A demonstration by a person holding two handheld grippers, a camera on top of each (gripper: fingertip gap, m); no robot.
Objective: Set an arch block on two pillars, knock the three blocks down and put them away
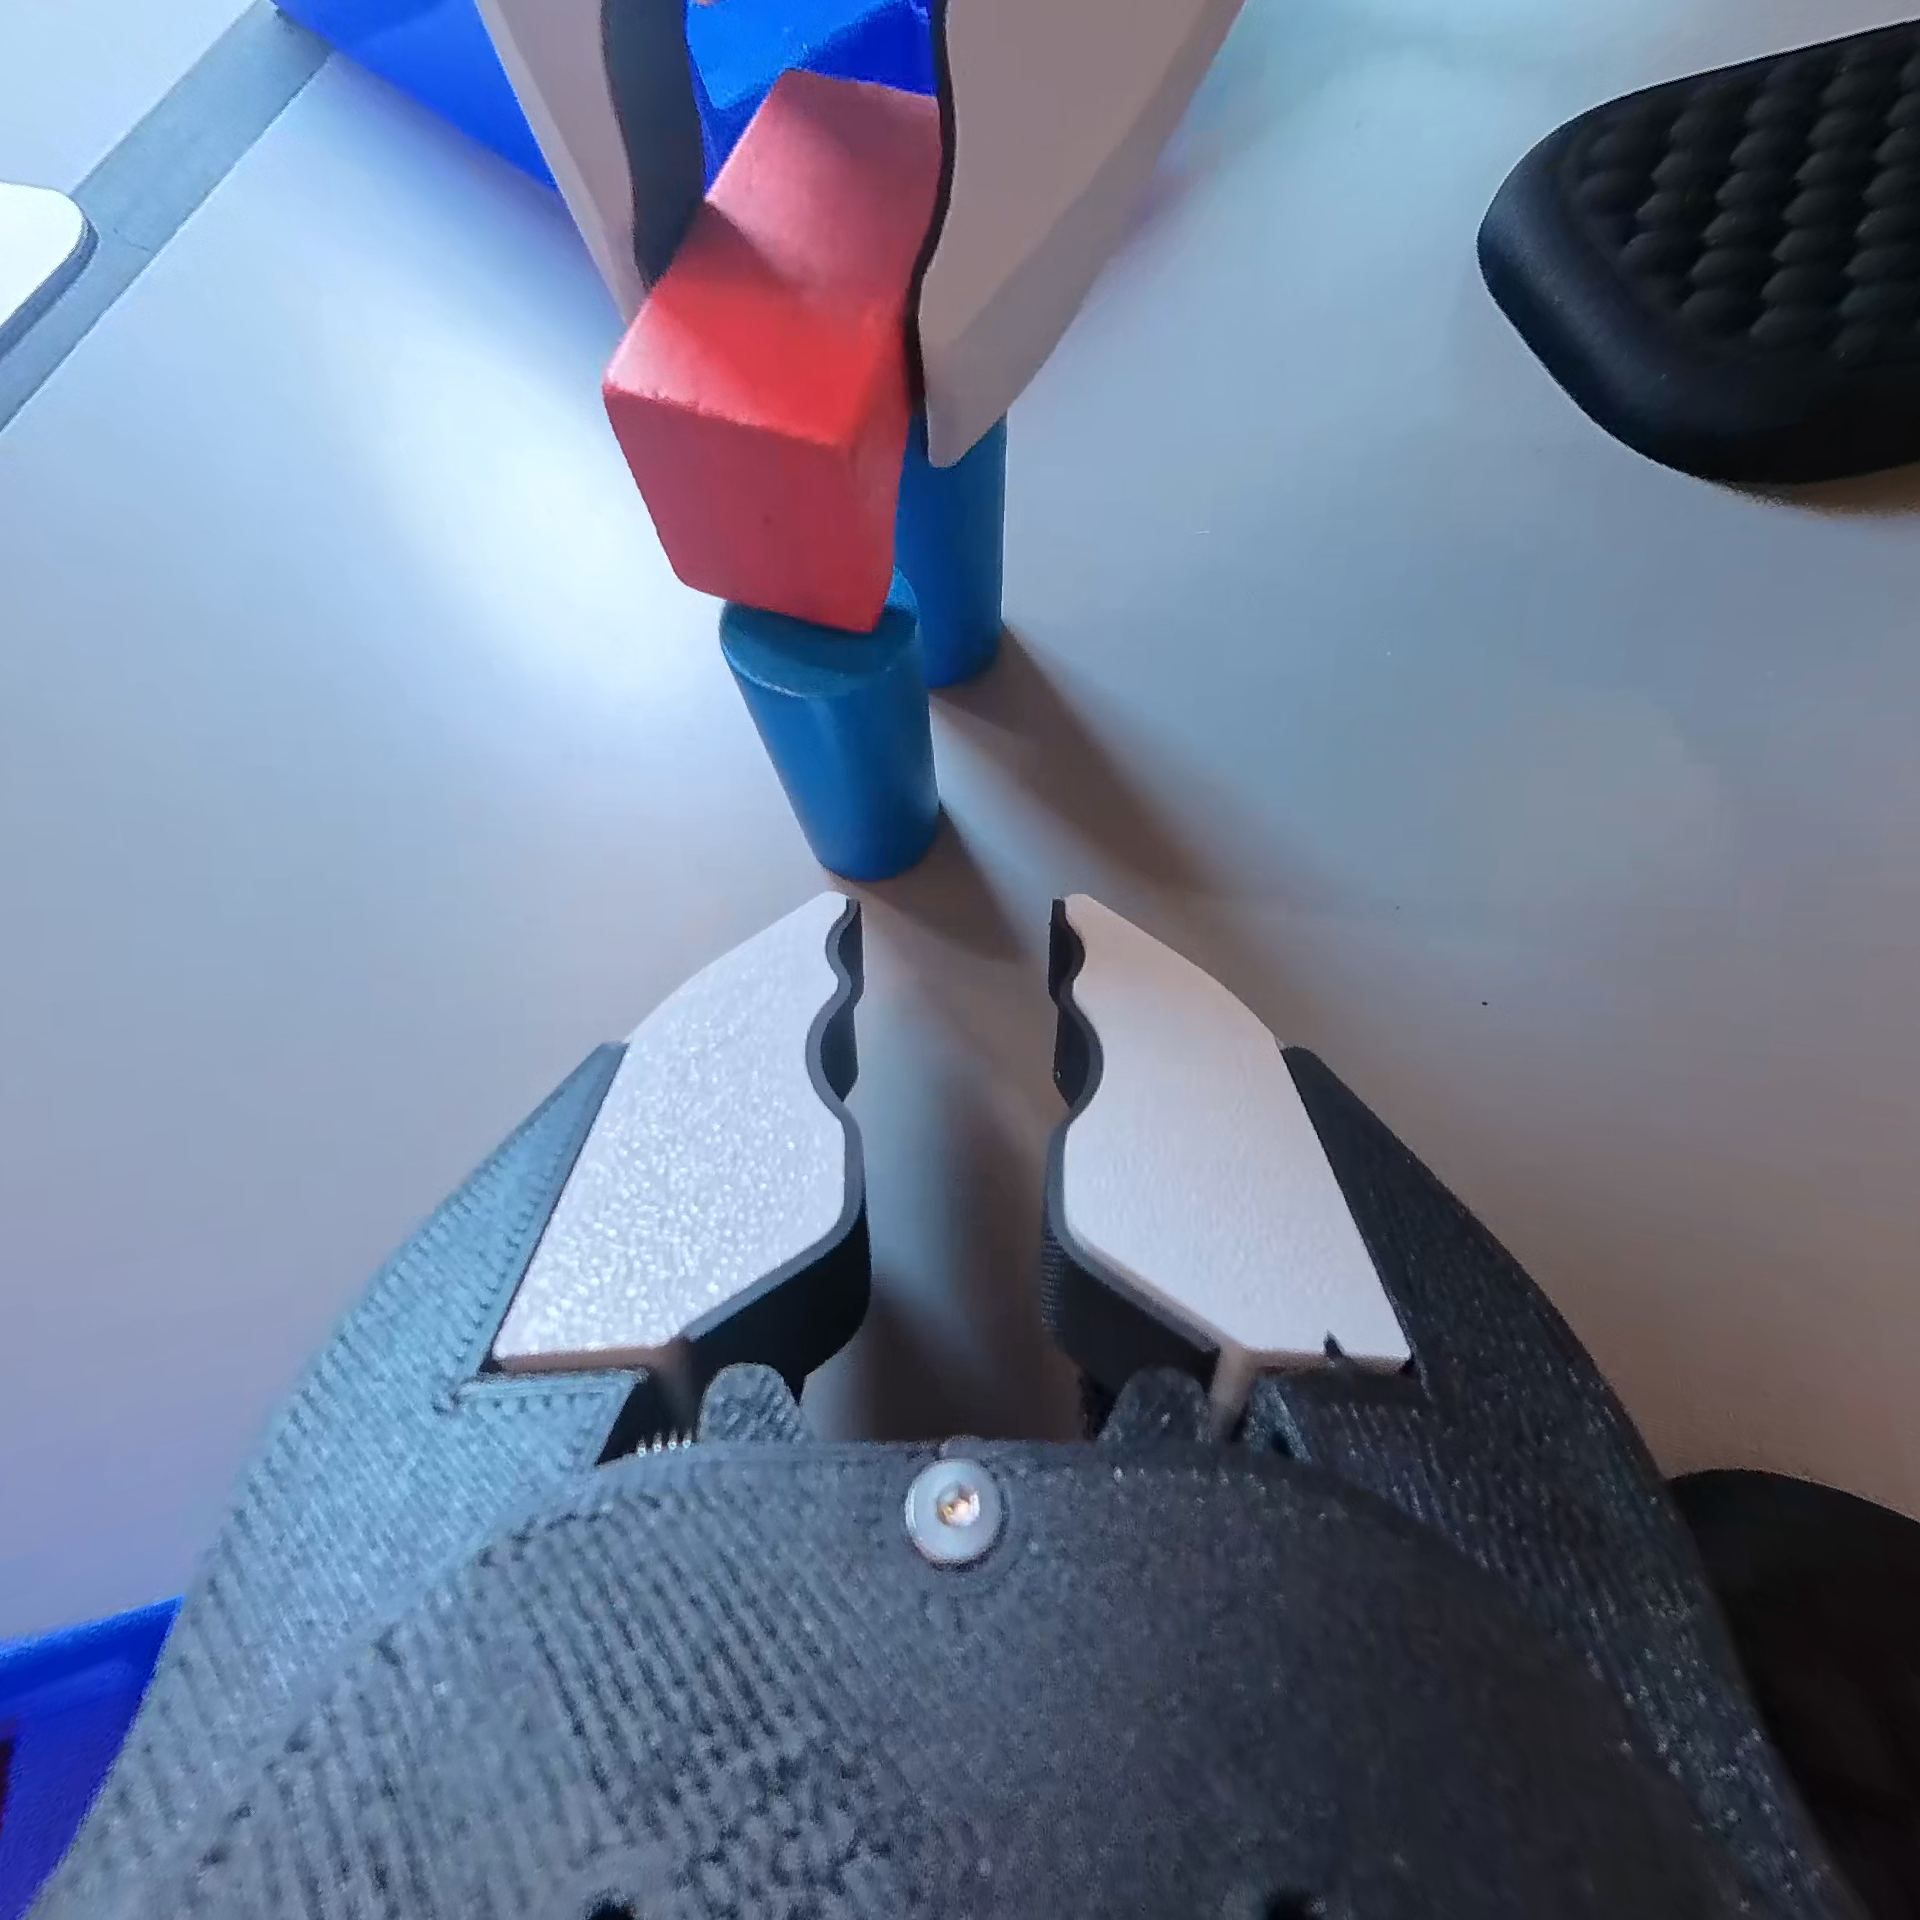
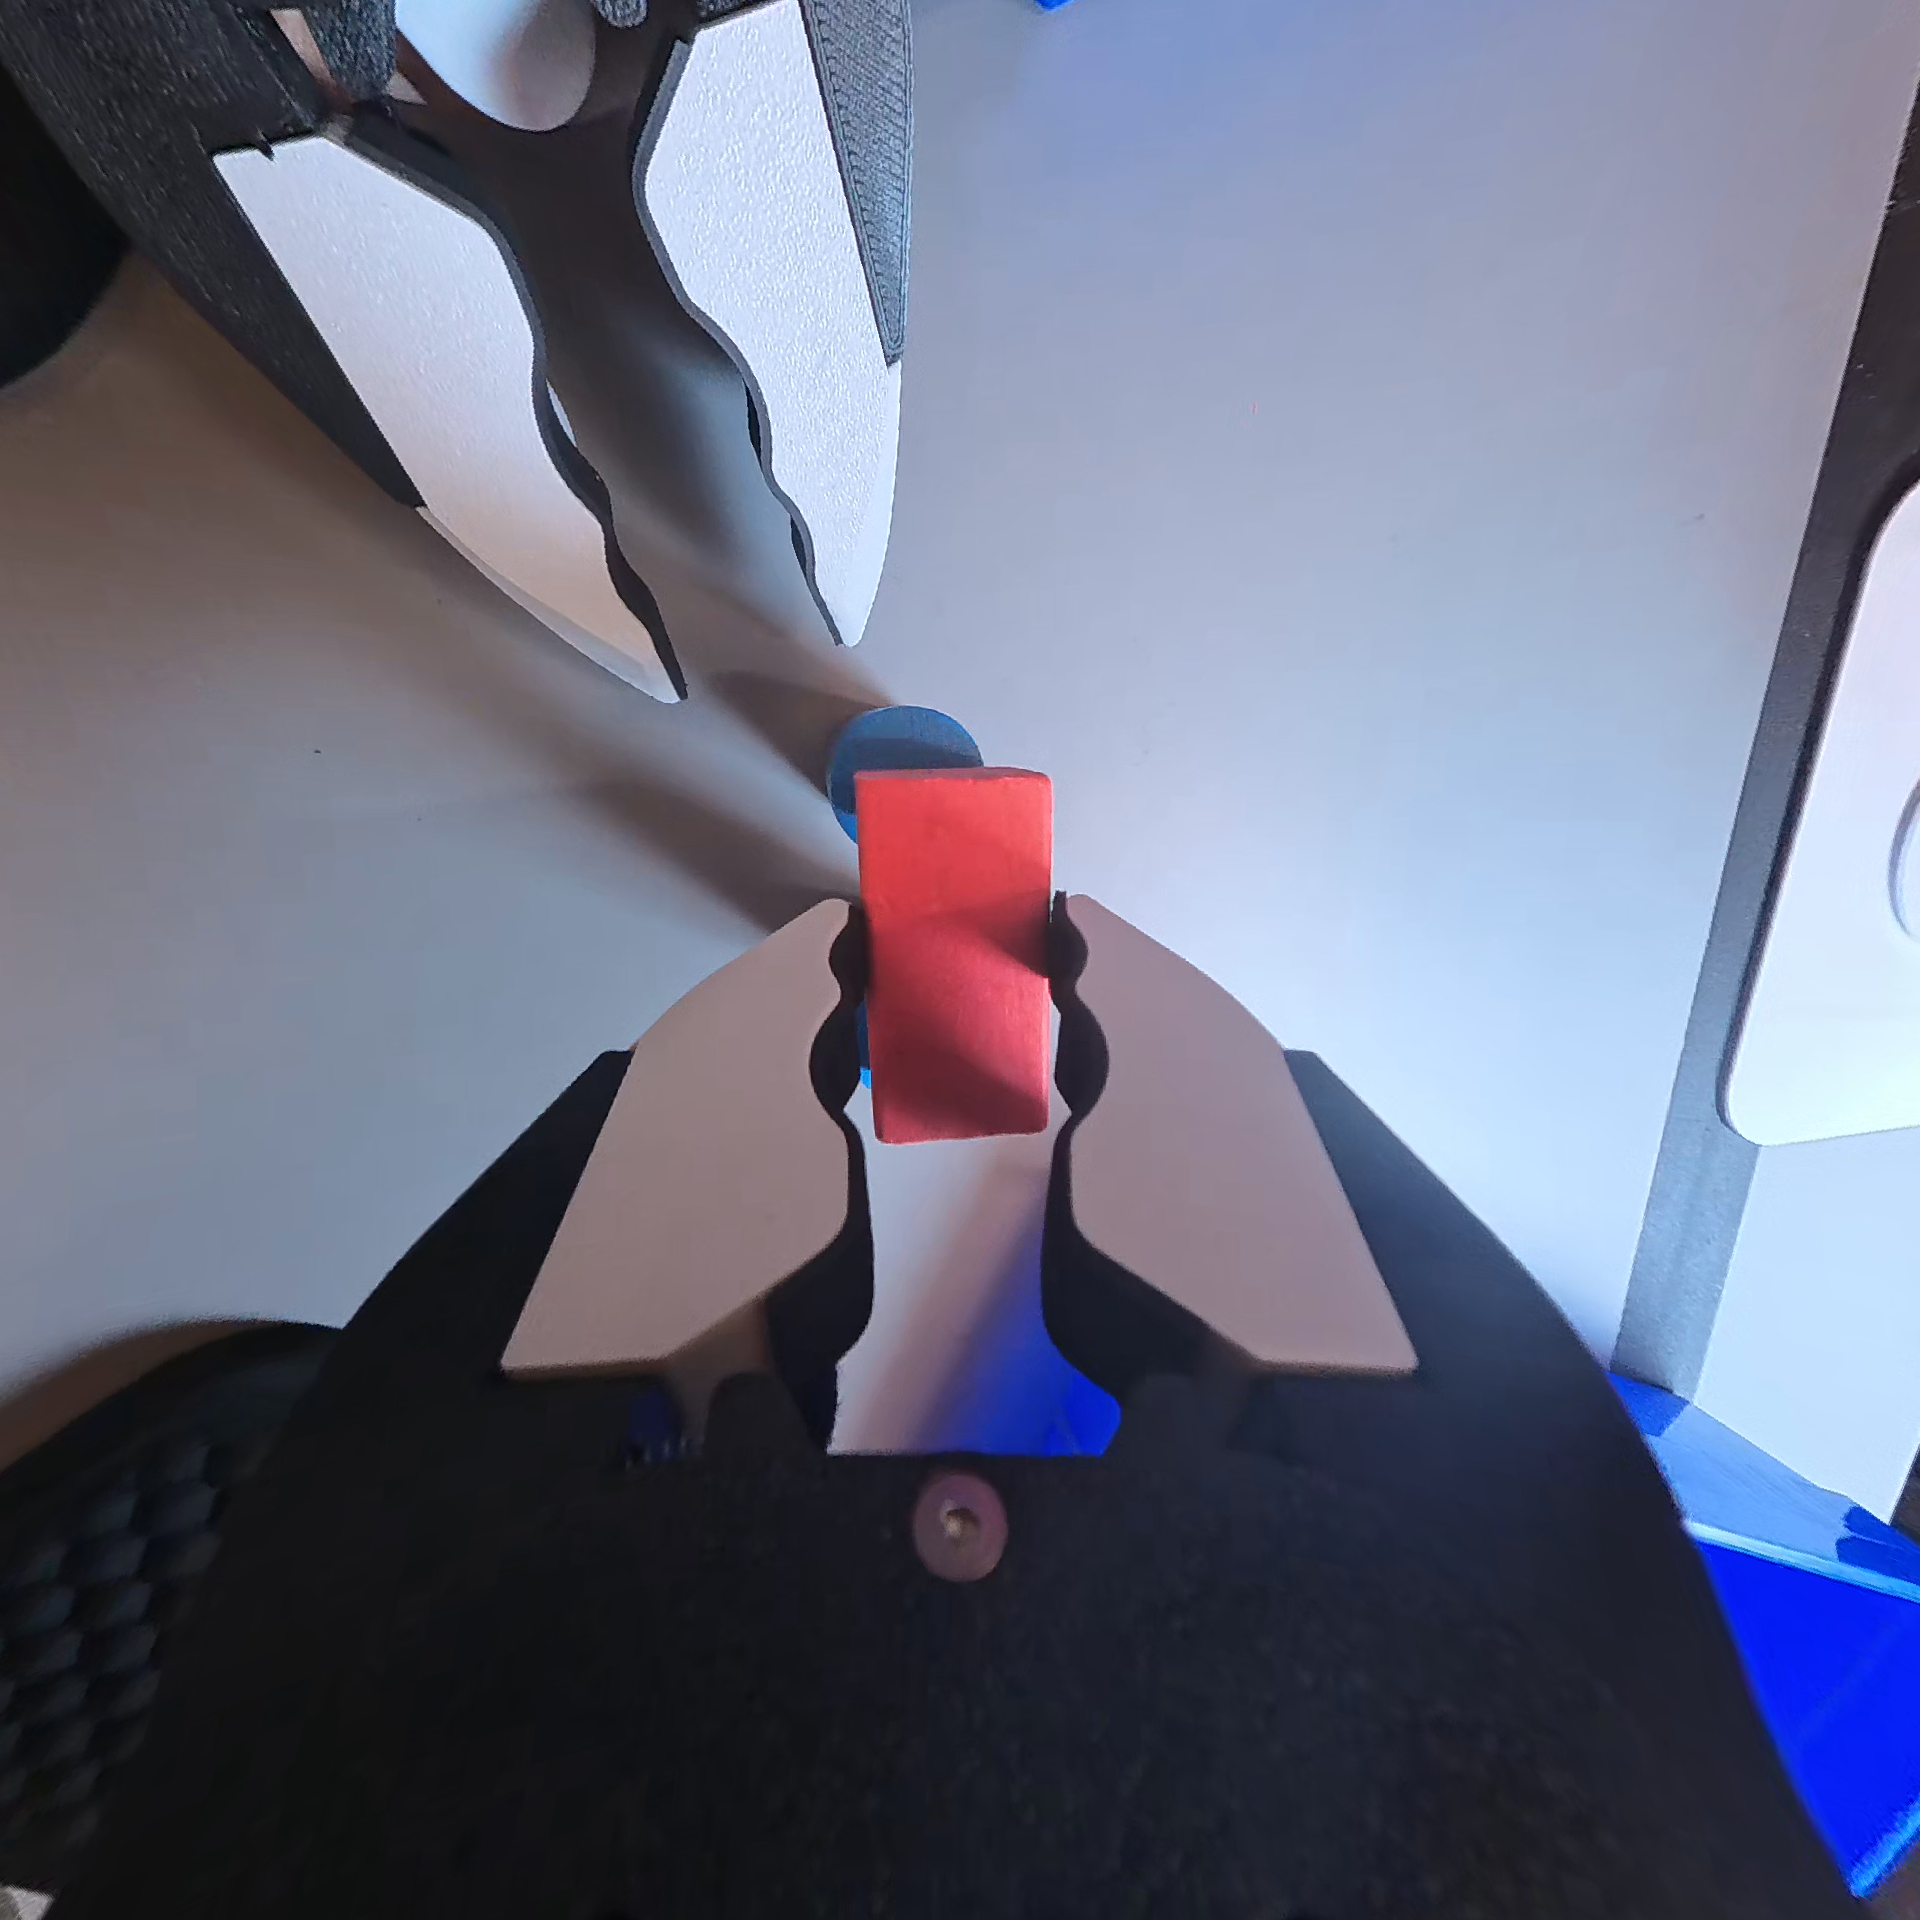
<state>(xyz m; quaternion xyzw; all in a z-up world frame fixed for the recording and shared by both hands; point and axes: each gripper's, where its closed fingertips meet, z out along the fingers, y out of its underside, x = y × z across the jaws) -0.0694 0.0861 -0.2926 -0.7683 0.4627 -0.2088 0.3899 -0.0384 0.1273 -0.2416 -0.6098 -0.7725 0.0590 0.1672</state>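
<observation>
Arch block: the red arch block (image 2: 954,956) sits between the fingertips of my right tool (image 2: 954,920), pinched on both long sides. In the left wrist view it hangs tilted, its near end lower and at the top of the near pillar (image 1: 836,748); whether it touches, I cannot tell.

Pillars: two blue cylinders stand upright on the desk (image 1: 1351,779), close together. The far pillar (image 1: 961,561) is half hidden behind the red block and my right tool's finger. From the right wrist view only one round blue top (image 2: 904,743) shows, just beyond the block's far end, and a sliver of blue at the block's left side.

Right tool: closed on the arch block, coming in from the far side in the left wrist view, fingers pointing down at the pillars.

Left tool: my left tool (image 1: 956,935) is empty, its fingers apart with bare desk showing between them. Its tips lie just on the near side of the near pillar, slightly to the right of it, not touching.

Desk: pale grey, with shadows of the pillars running toward my left tool.

Surroundings: a black textured pad (image 1: 1745,270) lies at the far right in the left wrist view. A blue bin (image 1: 416,73) shows at the far left behind my right tool, and more blue plastic (image 1: 73,1704) at the near left corner.
</observation>
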